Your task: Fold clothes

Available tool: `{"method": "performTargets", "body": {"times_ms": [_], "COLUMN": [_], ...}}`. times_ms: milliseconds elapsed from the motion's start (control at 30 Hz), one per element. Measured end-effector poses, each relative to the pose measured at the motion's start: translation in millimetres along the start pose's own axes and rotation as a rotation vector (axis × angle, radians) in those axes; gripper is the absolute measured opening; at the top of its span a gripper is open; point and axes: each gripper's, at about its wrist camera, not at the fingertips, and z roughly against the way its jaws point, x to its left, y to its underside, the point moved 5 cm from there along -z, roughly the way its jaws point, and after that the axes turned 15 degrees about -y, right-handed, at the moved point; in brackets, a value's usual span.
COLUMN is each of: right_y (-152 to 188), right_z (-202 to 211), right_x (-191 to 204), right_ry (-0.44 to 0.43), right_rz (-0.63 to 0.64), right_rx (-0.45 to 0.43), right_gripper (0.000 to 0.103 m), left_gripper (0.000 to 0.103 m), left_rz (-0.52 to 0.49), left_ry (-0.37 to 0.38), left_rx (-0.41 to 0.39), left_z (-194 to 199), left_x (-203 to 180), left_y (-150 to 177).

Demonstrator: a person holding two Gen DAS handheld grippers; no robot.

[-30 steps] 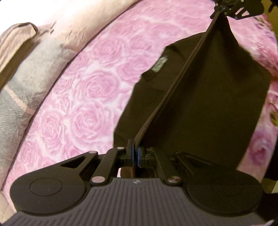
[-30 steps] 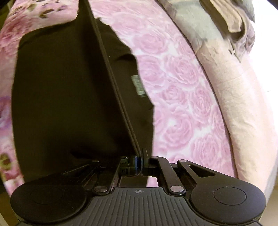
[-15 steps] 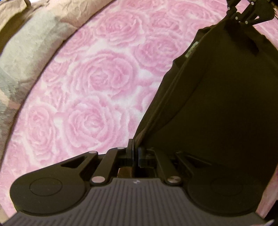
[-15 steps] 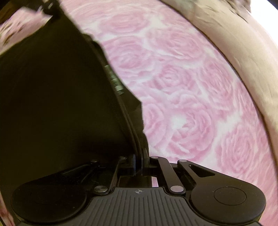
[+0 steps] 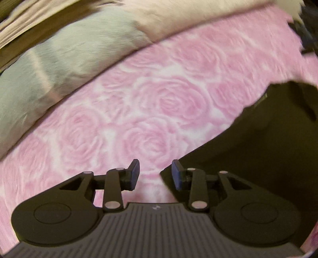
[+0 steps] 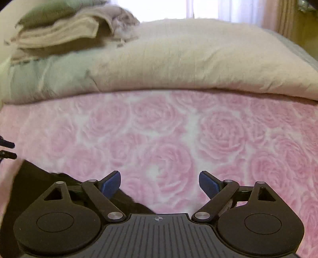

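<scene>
While both of our grippers hang over the bed, we list what lies under them.

Left gripper (image 5: 155, 171): jaws parted a modest way, having just been opening; nothing is between the blue pads (image 5: 135, 172), only bedspread showing through the gap. The near corner of the dark garment (image 5: 258, 150) lies just beside the right-hand pad, and we cannot tell whether it touches.

Right gripper (image 6: 160, 183): jaws spread wide, likewise just opened, with nothing between them. Its left finger sits over the garment's edge.

Dark garment: black or very dark brown, released and lying on the bed. In the left wrist view it fills the lower right, with a small label at its upper edge, blurred. In the right wrist view it (image 6: 35, 184) shows only at the lower left, largely behind the gripper body.

Pink rose-patterned bedspread (image 6: 169, 139): covers the mattress and carries the garment.

Cream quilt (image 6: 198, 59): bunched along the far side of the bedspread, running into a pale green-grey section (image 6: 45, 79) at the left.

Pile of beige and grey cloth (image 6: 65, 29): sits on top of the quilt at the far left, loosely stacked.

Bright window and pale curtain (image 6: 274, 13): behind the quilt.
</scene>
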Motion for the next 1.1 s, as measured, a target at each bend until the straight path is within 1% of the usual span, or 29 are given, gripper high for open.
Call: {"method": "performTargets", "body": {"times_ms": [67, 167, 233, 300, 367, 400, 433, 467, 533, 567, 600, 633, 667, 700, 733, 767, 800, 833, 867, 933, 1033, 1100], "right_y": [16, 62, 92, 116, 133, 142, 147, 148, 144, 141, 136, 130, 121, 110, 101, 94, 89, 87, 86, 91, 114, 129], "right_z": [9, 2, -4, -10, -23, -32, -41, -43, -42, -40, -37, -31, -21, -8, 4, 15, 25, 34, 42, 54, 74, 89], "right_x": [17, 38, 47, 47, 50, 50, 49, 48, 42, 37, 30, 20, 7, -7, -21, -35, -47, -57, -65, -75, -72, -79], "right_ry": [-0.003, 0.009, 0.026, 0.062, 0.100, 0.128, 0.155, 0.154, 0.142, 0.154, 0.178, 0.208, 0.262, 0.330, 0.367, 0.387, 0.420, 0.459, 0.479, 0.447, 0.355, 0.300], "right_rz": [0.056, 0.107, 0.132, 0.162, 0.268, 0.338, 0.402, 0.442, 0.457, 0.456, 0.454, 0.446, 0.425, 0.396, 0.355, 0.299, 0.252, 0.211, 0.170, 0.079, -0.030, -0.101], "right_rx": [0.022, 0.144, 0.225, 0.287, 0.359, 0.419, 0.459, 0.455, 0.422, 0.408, 0.394, 0.387, 0.341, 0.269, 0.210, 0.157, 0.118, 0.089, 0.065, 0.049, 0.039, 0.048], "right_gripper": [0.089, 0.089, 0.089, 0.089, 0.089, 0.089, 0.089, 0.089, 0.088, 0.079, 0.061, 0.015, 0.010, 0.010, 0.011, 0.021, 0.033, 0.056, 0.066, 0.066, 0.066, 0.066], "left_gripper": [0.033, 0.035, 0.035, 0.035, 0.035, 0.035, 0.035, 0.035, 0.035, 0.035, 0.035, 0.035, 0.035, 0.035, 0.035, 0.035, 0.035, 0.035, 0.035, 0.035, 0.035, 0.035], "left_rz": [0.015, 0.023, 0.003, -0.044, -0.097, -0.122, -0.148, -0.174, -0.225, -0.234, -0.231, -0.226, -0.219, -0.211, -0.202, -0.196, -0.191, -0.194, -0.202, -0.218, -0.238, -0.252], "left_ry": [0.020, 0.070, 0.077, 0.072, 0.062, 0.054, 0.046, 0.038, 0.023, 0.020, 0.020, 0.020, 0.019, 0.017, 0.016, 0.017, 0.019, 0.021, 0.021, 0.028, 0.049, 0.068], "left_rx": [0.018, 0.066, 0.080, 0.070, 0.054, 0.047, 0.040, 0.033, 0.019, 0.018, 0.021, 0.023, 0.022, 0.021, 0.020, 0.021, 0.023, 0.024, 0.025, 0.025, 0.030, 0.026], "left_z": [2, -2, -7, -10, -11, -11, -12, -12, -12, -13, -13, -12, -11, -9, -7, -5, -3, -1, 1, 5, 13, 22], "left_x": [2, -10, -22, -35, -47, -52, -56, -61, -70, -72, -72, -71, -70, -70, -69, -70, -71, -73, -76, -83, -95, -104], "left_y": [14, 37, 47, 51, 53, 53, 53, 53, 53, 52, 50, 48, 45, 43, 41, 39, 38, 38, 38, 40, 46, 50]}}
